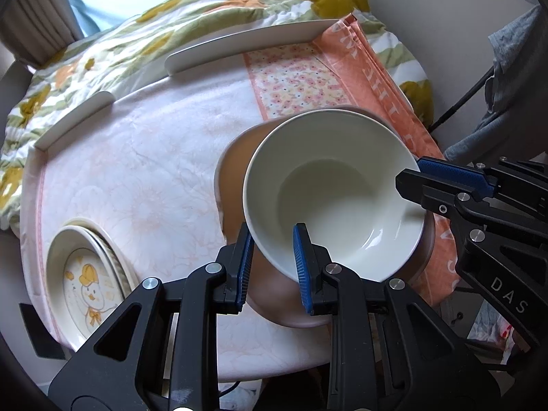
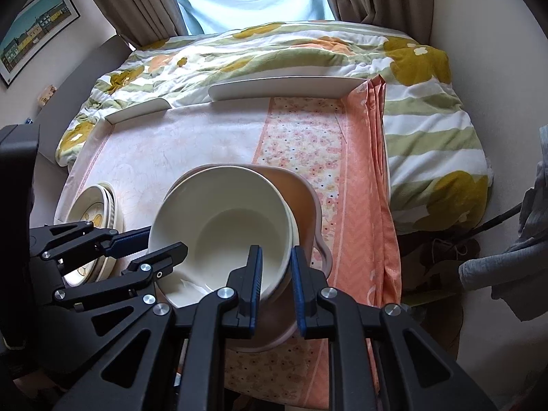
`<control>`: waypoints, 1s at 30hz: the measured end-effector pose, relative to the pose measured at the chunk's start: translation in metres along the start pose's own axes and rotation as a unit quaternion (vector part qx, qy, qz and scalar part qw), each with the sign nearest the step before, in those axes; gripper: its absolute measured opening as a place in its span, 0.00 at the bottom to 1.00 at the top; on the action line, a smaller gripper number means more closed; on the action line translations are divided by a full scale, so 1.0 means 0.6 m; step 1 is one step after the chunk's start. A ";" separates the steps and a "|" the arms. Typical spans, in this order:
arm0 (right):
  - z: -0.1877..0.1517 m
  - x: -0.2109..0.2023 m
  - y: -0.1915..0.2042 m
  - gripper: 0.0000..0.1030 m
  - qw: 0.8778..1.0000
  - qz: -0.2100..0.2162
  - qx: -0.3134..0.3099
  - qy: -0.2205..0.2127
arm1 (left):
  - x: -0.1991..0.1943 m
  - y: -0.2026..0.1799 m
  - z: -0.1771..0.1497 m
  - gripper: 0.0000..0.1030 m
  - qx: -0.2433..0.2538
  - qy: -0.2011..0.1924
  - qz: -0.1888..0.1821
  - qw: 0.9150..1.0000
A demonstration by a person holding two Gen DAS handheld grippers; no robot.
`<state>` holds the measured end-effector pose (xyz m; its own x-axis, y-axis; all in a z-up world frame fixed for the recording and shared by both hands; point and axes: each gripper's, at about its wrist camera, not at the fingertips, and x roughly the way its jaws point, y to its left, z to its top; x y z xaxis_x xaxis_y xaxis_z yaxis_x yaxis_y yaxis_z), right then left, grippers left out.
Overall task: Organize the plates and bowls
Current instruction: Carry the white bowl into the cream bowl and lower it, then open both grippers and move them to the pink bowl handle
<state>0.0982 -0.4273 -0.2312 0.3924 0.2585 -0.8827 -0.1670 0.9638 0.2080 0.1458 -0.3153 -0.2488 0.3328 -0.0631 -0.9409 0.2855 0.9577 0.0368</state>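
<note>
A cream bowl (image 1: 328, 185) sits inside a larger beige-pink bowl (image 1: 236, 164) on the cloth-covered table. My left gripper (image 1: 272, 263) straddles the cream bowl's near-left rim, one blue pad inside and one outside, with a gap showing. My right gripper (image 2: 275, 284) straddles the opposite rim (image 2: 274, 287) the same way; it shows in the left wrist view (image 1: 411, 174). The cream bowl (image 2: 222, 226) and the beige bowl (image 2: 304, 198) also show in the right wrist view. A stack of cartoon duck plates (image 1: 85, 281) lies at the table's left.
A pink and orange floral cloth (image 1: 294, 78) covers the table. White raised rails (image 1: 246, 41) edge its far side. A flowered quilt (image 2: 274, 51) lies behind. Grey clothing (image 2: 513, 263) hangs at the right. The duck plates (image 2: 96, 205) sit beside my left gripper (image 2: 150, 250).
</note>
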 end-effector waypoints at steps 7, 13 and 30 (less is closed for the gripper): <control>0.001 -0.001 -0.003 0.15 1.000 0.006 0.008 0.000 | -0.004 0.010 -0.001 0.20 -0.015 0.003 -0.019 1.000; 0.003 -0.020 -0.009 0.15 1.000 0.016 0.023 -0.014 | -0.032 0.029 0.004 0.20 -0.032 -0.012 -0.021 0.999; -0.013 -0.173 0.023 1.00 0.990 -0.031 -0.070 -0.121 | -0.195 0.115 -0.024 1.00 -0.020 -0.131 0.008 0.991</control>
<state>0.0480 -0.4410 -0.1403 0.6084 0.2245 -0.7612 -0.2533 0.9639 0.0819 0.1139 -0.2377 -0.1412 0.5599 -0.1137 -0.8207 0.2450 0.9690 0.0329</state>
